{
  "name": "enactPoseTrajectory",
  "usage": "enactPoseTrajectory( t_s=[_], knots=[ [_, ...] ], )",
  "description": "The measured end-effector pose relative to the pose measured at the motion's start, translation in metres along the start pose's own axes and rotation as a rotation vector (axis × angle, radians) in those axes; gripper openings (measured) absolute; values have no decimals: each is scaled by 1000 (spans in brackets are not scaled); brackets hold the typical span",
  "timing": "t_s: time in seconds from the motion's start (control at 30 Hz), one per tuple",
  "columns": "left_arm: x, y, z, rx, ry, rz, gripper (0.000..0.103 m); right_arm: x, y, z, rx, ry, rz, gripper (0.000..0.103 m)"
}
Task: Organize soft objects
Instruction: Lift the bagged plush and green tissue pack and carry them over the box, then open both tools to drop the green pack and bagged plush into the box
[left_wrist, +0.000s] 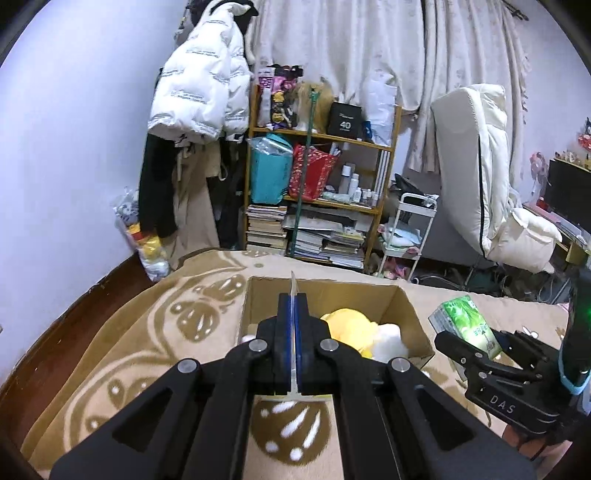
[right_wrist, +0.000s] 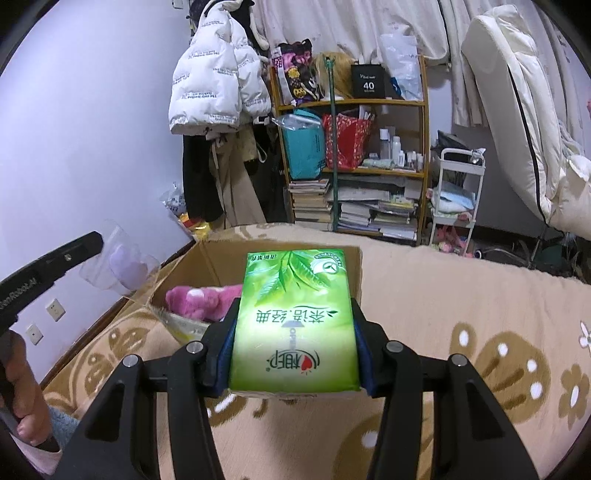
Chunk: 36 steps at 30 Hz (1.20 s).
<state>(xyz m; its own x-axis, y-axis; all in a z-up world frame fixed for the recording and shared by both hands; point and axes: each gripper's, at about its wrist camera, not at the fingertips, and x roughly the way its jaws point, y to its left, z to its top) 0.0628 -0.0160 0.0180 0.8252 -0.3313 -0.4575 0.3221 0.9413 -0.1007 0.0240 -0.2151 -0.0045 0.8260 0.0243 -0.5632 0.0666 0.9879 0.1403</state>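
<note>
My right gripper (right_wrist: 293, 332) is shut on a green tissue pack (right_wrist: 295, 321) and holds it just in front of an open cardboard box (right_wrist: 207, 258); the pack also shows in the left wrist view (left_wrist: 467, 323). A pink plush toy (right_wrist: 199, 301) lies in the box. In the left wrist view the box (left_wrist: 406, 306) holds a yellow plush (left_wrist: 349, 325) and a white plush (left_wrist: 388, 341). My left gripper (left_wrist: 294, 306) is shut on a thin clear plastic bag edge (left_wrist: 293, 286) above the box's near side; the bag with a purple thing inside shows in the right wrist view (right_wrist: 122, 264).
The box stands on a bed covered by a beige blanket with brown flower pattern (right_wrist: 461, 295). Behind the bed are a wooden shelf with books and bags (left_wrist: 321, 184), hanging coats (left_wrist: 199, 99), a white cart (left_wrist: 406, 229) and a white chair (left_wrist: 487, 177).
</note>
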Motion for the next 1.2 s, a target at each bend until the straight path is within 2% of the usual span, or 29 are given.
enactPoseTrajectory(
  t_s=[0.23, 0.4, 0.67, 0.8, 0.93, 1.2],
  knots=[
    [23, -4, 1, 9, -4, -11, 1, 12, -4, 13, -32, -21, -10, 55],
    [40, -4, 0, 12, 17, -22, 1, 29, -7, 18, -36, 0, -5, 55],
    [53, -6, 10, -42, -5, -56, 1, 51, -9, 21, -10, 19, 22, 55],
    [68, -13, 9, -48, 12, -63, 1, 56, -15, 19, -4, 18, 28, 55],
    [85, -17, 2, -42, 70, -40, 2, 66, -23, 16, 15, 26, 37, 55],
    [97, -19, -8, -21, 122, 21, 7, 81, -29, 10, 29, 65, 19, 56]
  ],
)
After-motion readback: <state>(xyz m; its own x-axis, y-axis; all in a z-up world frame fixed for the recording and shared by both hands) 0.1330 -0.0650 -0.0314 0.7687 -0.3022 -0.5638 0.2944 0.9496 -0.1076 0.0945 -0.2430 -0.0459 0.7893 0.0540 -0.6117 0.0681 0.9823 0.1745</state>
